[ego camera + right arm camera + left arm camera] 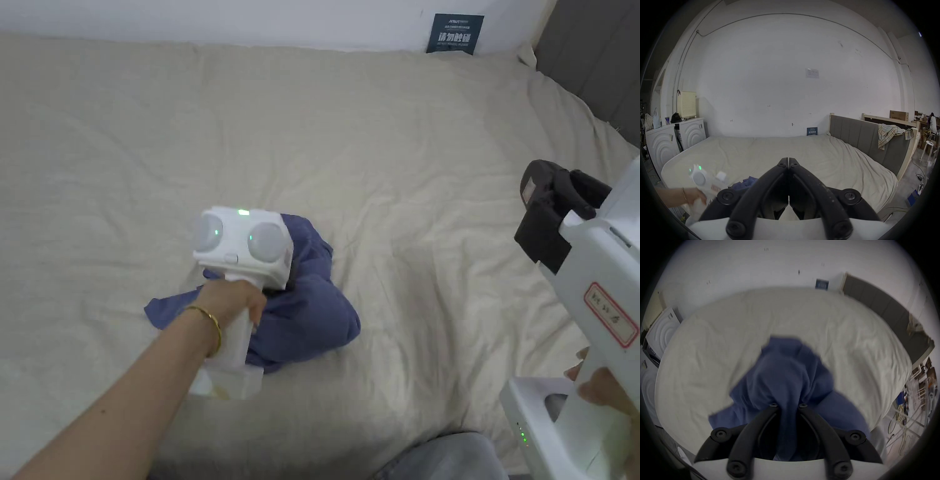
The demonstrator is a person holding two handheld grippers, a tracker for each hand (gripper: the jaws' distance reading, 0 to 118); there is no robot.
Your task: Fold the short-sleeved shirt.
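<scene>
A dark blue short-sleeved shirt [306, 312] lies crumpled in a heap on the beige bed sheet [387, 144], near the front of the bed. My left gripper [788, 405] is shut on a bunch of the shirt [786, 374], with cloth drawn up between its black jaws. In the head view the left gripper's white body [242, 240] sits over the heap and hides its jaws. My right gripper [788, 160] is shut on nothing, held up off the bed at the right [550, 219]. A bit of the shirt [747, 182] peeks out left of it.
A grey padded headboard [864, 138] with a plaid cloth [890, 134] draped on it borders the bed's right side. White cabinets [688, 134] stand at the left. A dark sign [455, 32] leans on the far wall. The person's knee [450, 456] is at the front edge.
</scene>
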